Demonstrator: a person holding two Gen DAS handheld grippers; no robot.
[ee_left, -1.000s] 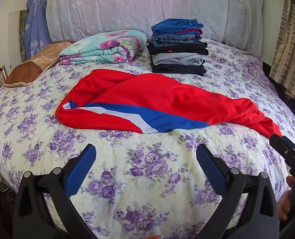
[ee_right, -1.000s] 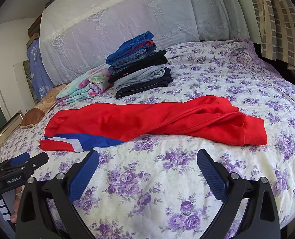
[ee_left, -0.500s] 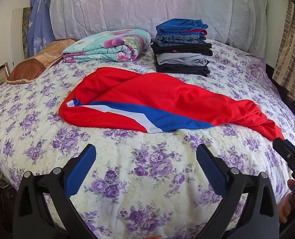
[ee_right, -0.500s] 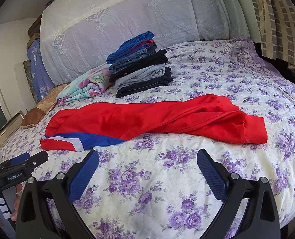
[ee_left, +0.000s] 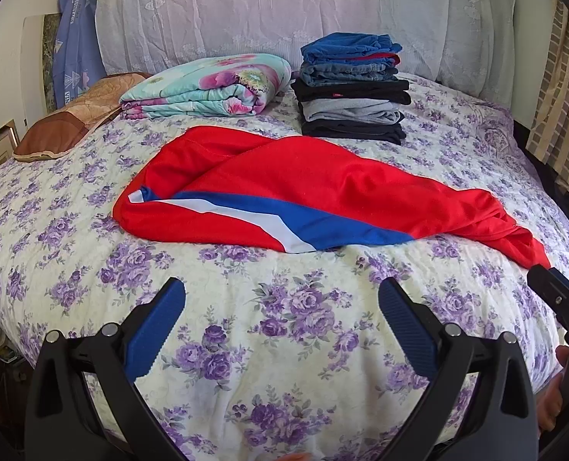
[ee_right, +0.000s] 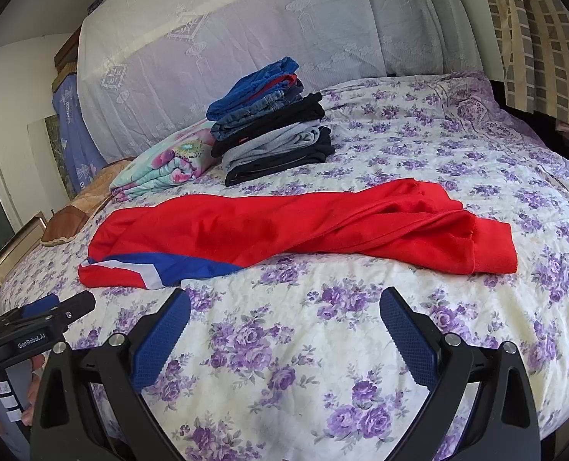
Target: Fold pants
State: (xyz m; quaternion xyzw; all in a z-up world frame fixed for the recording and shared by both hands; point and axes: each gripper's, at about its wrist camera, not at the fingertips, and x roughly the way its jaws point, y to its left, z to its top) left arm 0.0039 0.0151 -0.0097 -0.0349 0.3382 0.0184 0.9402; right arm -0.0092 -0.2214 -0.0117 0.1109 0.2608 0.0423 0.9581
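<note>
Red pants (ee_left: 303,188) with a blue and white side stripe lie crumpled across the middle of the bed; they also show in the right wrist view (ee_right: 284,230), with the waistband end at the right. My left gripper (ee_left: 282,299) is open and empty, above the bedspread just short of the pants' striped end. My right gripper (ee_right: 284,309) is open and empty, above the bedspread in front of the pants' middle. Each gripper shows at the edge of the other's view.
A stack of folded pants (ee_left: 351,88) stands at the back of the bed, also seen in the right wrist view (ee_right: 273,126). A folded floral blanket (ee_left: 207,86) and a brown pillow (ee_left: 65,126) lie to its left. A curtain (ee_right: 534,34) hangs on the right.
Both grippers have edged a little closer to the bed and pants. The pants have not moved. Both stay open.
</note>
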